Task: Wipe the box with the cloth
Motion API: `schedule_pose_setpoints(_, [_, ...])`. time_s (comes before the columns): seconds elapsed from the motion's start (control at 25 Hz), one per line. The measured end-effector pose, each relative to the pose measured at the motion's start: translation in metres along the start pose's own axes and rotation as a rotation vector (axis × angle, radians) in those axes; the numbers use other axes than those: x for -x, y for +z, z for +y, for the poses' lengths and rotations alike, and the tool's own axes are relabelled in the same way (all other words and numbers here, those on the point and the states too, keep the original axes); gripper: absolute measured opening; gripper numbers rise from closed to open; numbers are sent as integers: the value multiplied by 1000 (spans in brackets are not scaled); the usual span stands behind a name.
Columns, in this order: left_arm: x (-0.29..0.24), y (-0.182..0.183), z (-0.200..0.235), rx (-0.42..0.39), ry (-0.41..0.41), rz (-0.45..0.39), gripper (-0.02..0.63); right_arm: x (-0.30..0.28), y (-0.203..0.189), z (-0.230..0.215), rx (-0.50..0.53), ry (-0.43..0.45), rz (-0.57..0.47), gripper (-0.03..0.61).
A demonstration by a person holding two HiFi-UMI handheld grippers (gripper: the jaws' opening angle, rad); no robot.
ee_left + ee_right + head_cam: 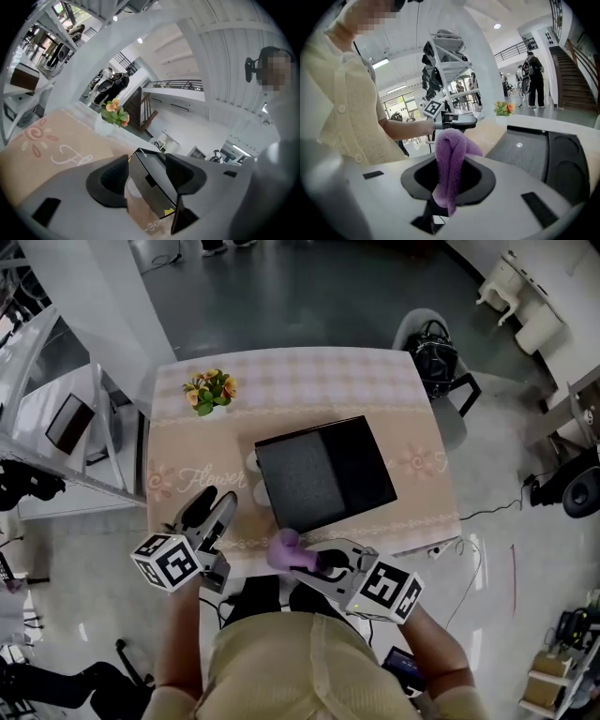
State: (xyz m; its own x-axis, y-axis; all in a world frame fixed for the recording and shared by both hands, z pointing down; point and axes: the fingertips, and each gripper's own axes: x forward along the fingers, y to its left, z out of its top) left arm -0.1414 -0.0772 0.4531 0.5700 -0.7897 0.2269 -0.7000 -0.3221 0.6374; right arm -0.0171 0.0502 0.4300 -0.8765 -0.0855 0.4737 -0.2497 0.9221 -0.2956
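Pink-beige patterned covering lies over the table point(187, 479), with a small flower pot point(211, 390) standing at the far left, well apart from the work.

The box point(323, 474) lies flat near the table's middle, turned at a slight angle. It is black, with a grey textured area on the left of the lid and a smoother dark area on the right. Judgement: rigid and flat-topped, safe to press on. It may slide on the covering under a sideways stroke, so it should be steadied at its near left edge.

The cloth point(286, 549) is purple, soft and limp, and judged very light. It is at the table's near edge, just beside the box's near corner. No contact with the box is evident.

The right gripper point(447, 176) is clamped on the bunched middle of the cloth. A rounded fold stands beyond the jaws and a short tail hangs below. Judgement: the hold is sound, and the projecting fold is the part to lay on the lid.

The left gripper point(147, 180) has its jaws apart and holds nothing. The box's corner shows beyond the gap, unpressed.
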Motion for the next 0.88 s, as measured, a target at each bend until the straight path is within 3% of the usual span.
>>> schedule_pose_setpoints(0.16, [27,10,6,5,46,-72,247,14,42,-15,109,-39,-61,81])
schedule_pose_setpoints(0.28, [36,5,8,14,48,-72,247,12,70,-32,207,-87,-50,81])
schedule_pose_setpoints(0.52, [38,-14,-2,21,28,-58,247,-20,107,-73,459,-186,32,81])
schedule_pose_setpoints(0.88, [46,-35,-2,33,19,-16,245,-90,105,-128,642,-206,264,81])
